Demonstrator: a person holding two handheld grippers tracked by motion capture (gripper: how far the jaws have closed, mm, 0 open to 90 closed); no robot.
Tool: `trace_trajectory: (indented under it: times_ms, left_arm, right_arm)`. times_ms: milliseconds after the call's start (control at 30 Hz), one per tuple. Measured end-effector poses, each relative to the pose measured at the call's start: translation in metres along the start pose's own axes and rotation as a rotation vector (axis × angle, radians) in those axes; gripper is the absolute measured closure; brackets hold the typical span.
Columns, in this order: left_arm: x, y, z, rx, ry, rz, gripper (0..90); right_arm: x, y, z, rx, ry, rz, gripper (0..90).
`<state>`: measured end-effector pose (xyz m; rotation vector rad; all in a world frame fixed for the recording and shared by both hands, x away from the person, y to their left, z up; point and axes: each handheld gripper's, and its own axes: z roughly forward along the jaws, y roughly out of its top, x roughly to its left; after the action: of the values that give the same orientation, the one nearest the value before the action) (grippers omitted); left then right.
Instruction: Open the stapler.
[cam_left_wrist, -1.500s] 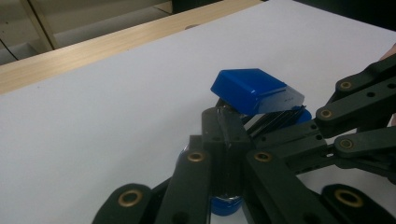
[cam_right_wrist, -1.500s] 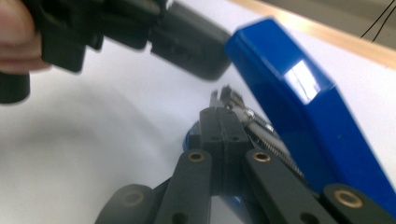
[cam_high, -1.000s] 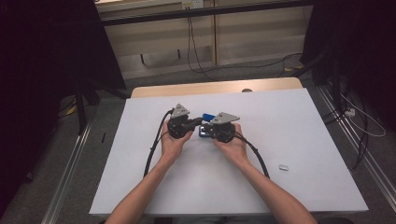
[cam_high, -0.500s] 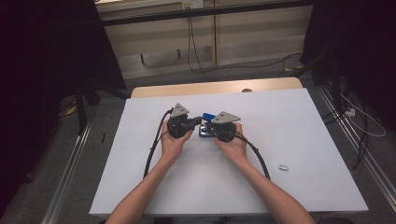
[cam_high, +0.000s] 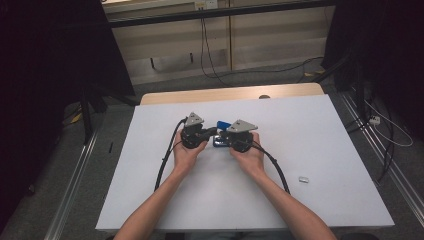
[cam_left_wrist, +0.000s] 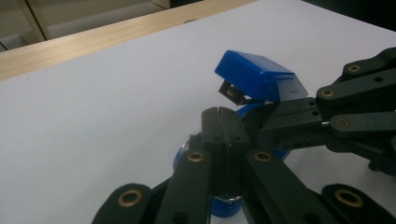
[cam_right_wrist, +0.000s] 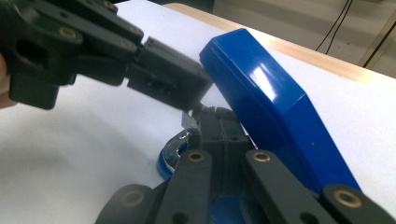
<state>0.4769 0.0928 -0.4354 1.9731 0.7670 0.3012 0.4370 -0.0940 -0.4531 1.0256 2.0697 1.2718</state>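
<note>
High view: glossy blue plastic stapler, lid hinged up, sits mid white table. L gripper and R gripper both clamped tight onto its base. Risk: lid may snap down or base twist out if the grippers pull unevenly.

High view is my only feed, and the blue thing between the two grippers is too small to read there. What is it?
Observer: A blue stapler, clear in the left gripper view, with its top cover swung up off the base.
Operator: Are the left gripper's jaws open?
Observer: No, the left gripper has its jaws pressed together, over the stapler's base.
Operator: And the right?
Observer: The right gripper is shut too, its jaws right beside the raised cover.
</note>
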Motion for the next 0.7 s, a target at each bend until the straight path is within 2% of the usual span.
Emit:
trace_trajectory:
  times_ms: [300,367,700]
  left_arm:
    - [0.0018,-0.0022,0.0040,0.005,0.005,0.009,90.0]
    - [0.0006,-0.0022,0.0042,0.004,0.010,0.022,90.0]
    - [0.0028,-0.0049,0.0059,0.018,0.000,0.021,90.0]
  right_arm:
    - [-0.0010,0.0019,-0.0008,-0.004,-0.010,-0.001,90.0]
    - [-0.0013,0.0021,-0.0009,-0.007,-0.011,-0.003,90.0]
    - [-0.0012,0.0016,-0.0004,-0.004,-0.014,-0.005,90.0]
